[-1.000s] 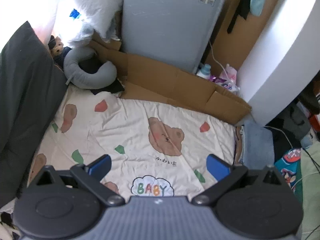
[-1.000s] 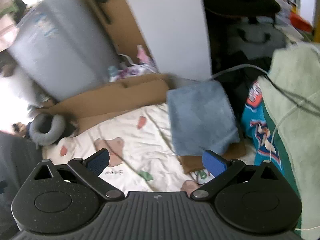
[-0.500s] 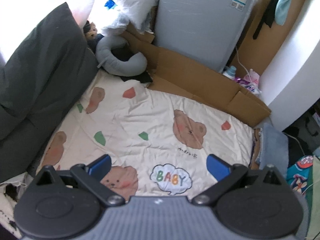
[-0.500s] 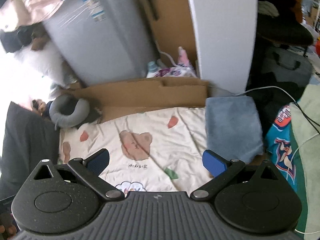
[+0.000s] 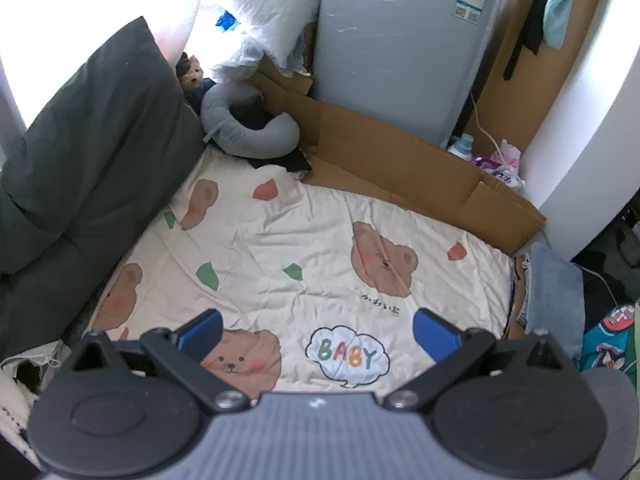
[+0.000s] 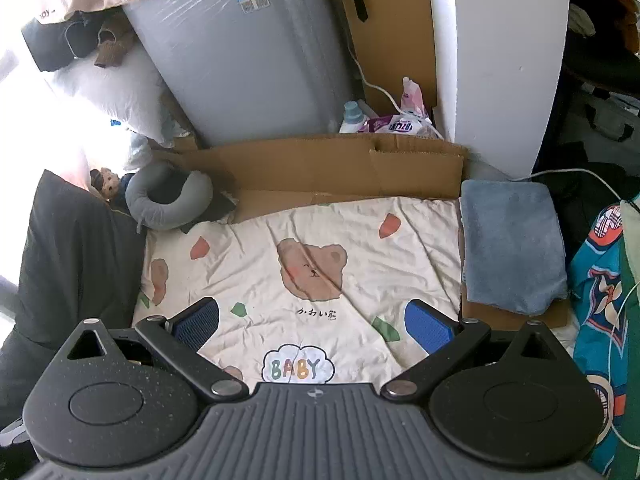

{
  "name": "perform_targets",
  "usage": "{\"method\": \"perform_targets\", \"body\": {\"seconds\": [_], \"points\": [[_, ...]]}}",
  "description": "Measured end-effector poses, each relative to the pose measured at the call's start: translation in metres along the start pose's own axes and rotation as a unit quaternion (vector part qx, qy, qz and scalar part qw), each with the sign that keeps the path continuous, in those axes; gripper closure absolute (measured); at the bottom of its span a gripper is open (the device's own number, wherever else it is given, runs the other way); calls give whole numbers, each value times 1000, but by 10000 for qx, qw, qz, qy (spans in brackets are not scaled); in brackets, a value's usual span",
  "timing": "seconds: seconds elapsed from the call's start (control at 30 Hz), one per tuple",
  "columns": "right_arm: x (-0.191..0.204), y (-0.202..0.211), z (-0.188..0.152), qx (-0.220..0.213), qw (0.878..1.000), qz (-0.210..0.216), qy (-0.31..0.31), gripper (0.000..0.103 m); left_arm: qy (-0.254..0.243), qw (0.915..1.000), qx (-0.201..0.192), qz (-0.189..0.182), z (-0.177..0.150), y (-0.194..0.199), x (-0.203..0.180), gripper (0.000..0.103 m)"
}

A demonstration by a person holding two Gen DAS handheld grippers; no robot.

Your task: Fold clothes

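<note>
Both grippers hang spread and empty over a cream bear-print sheet.

The sheet (image 5: 304,264) fills the middle, wrinkled, with a grey appliance (image 6: 248,60) and a cardboard wall (image 6: 320,164) along its far edge. A dark cushion (image 5: 92,152) lies on the left. The folded blue towel (image 6: 510,246) rests at the sheet's right edge, whole in the right view, only a sliver in the left. A grey neck pillow (image 5: 248,136) sits far left. Only the right view shows the detergent bottle's cap (image 6: 352,110) clearly. The left gripper (image 5: 318,330) and the right gripper (image 6: 312,322) have their jaws wide apart, holding nothing.
</note>
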State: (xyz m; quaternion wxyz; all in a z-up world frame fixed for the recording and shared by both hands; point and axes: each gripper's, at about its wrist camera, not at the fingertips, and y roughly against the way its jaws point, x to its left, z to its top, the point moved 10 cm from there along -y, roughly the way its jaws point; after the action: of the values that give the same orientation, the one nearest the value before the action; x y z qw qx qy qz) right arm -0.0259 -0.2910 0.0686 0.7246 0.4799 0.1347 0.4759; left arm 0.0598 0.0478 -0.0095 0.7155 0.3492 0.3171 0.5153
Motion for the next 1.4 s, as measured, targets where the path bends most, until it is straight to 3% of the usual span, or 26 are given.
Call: {"method": "perform_targets", "body": {"seconds": [0.23, 0.5, 0.6, 0.8, 0.93, 1.03, 1.13, 1.23, 1.4], "points": [[1, -29, -24, 13, 9998, 25, 179, 1, 207, 9997, -95, 103, -14, -13, 3, 1], [-5, -80, -56, 198, 9988, -65, 447, 1, 89, 9999, 8, 82, -35, -38, -4, 1], [-10, -95, -67, 235, 9984, 31, 519, 1, 165, 9997, -14, 182, -36, -46, 1, 1], [-20, -115, -82, 402, 9961, -164, 773, 1, 203, 9992, 11, 351, -38, -60, -2, 1], [-28, -123, -87, 448, 9943, -342, 900, 1, 95, 9995, 100, 295, -45, -68, -11, 1], [-24, -122, -88, 468, 9947, -75, 908, 1, -86, 9996, 166, 195, -54, -71, -22, 1], [-27, -119, -88, 436, 9919, -309, 1153, 1, -81, 9996, 240, 82, -62, -74, -30, 1], [-35, -118, -88, 505, 9927, -262, 1062, 1, -121, 9996, 271, 44, -66, -77, -34, 1], [-49, -116, -91, 555, 9928, -357, 999, 1, 132, 9989, 430, -136, -70, -84, -33, 1]]}}
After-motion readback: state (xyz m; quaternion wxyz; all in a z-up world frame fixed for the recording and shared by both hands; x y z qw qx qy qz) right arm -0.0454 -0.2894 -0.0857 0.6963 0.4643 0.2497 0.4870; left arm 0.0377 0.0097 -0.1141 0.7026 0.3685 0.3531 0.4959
